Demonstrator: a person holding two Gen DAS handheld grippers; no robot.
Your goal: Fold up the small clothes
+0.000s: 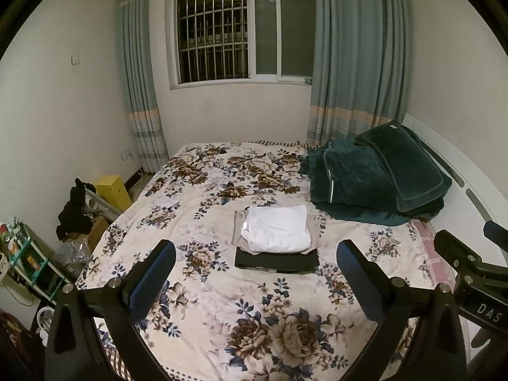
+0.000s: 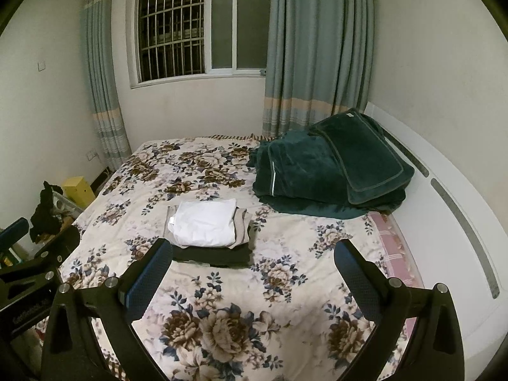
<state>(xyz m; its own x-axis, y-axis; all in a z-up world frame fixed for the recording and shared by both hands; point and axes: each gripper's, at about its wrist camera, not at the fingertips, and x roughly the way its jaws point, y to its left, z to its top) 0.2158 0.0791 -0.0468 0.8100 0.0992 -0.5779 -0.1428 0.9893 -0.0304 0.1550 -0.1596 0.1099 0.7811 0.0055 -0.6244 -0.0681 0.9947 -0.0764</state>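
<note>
Both black two-finger grippers, left gripper (image 1: 255, 265) and right gripper (image 2: 254, 265), hover spread and empty over the floral bedspread (image 1: 222, 311). Toward twelve o'clock lies the folded white garment (image 1: 277, 228) atop beige and black folded clothes; its long axis runs nine to three.

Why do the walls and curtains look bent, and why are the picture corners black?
Left wrist view: a fisheye lens bows the curtains and window, and its round image leaves black corners. Right wrist view: same bending, seen in the white headboard; light is dim and yellowish, the window dark. Both views stay fairly sharp on the folded clothes.
</note>
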